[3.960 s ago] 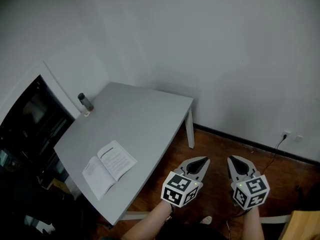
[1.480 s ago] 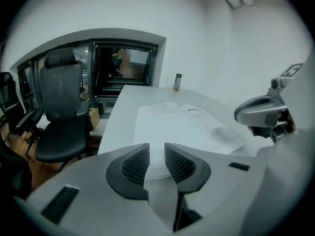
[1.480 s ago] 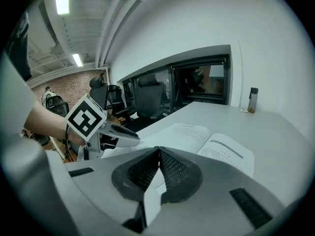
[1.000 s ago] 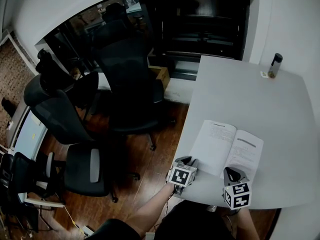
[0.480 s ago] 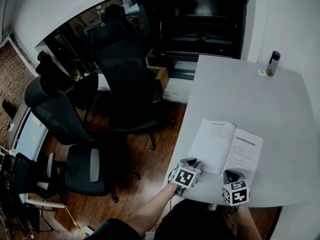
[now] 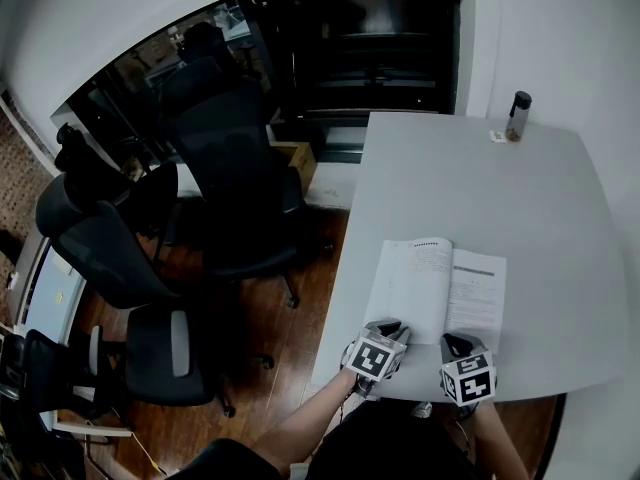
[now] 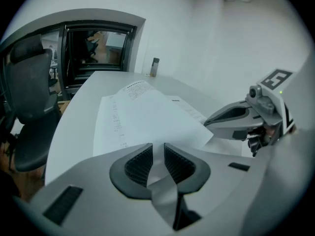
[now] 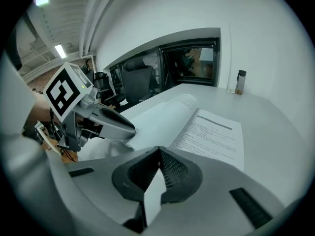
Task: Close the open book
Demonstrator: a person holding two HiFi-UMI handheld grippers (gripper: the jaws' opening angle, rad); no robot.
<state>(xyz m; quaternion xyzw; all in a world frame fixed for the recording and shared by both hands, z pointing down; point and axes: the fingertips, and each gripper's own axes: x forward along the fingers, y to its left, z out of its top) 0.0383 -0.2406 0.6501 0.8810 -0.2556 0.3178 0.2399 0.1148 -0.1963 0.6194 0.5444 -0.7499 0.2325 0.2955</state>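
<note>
Grey table [image 6: 545,193] fills the right of the head view, with office chairs [image 6: 225,158] at left. Your open book [image 6: 440,286] lies flat near the table's lower edge, its print too small to read. Your left gripper [image 6: 387,328], at the book's lower left corner, has its jaws a sliver apart and empty. Your right gripper [image 6: 456,342], at the lower right, is closed on nothing.

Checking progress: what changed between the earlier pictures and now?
The person came round to the table; the left gripper and right gripper, earlier over the floor, now sit at the near edge of the book, the left having edged closer. Nothing visibly gripped. Book still open, bottle unmoved.
</note>
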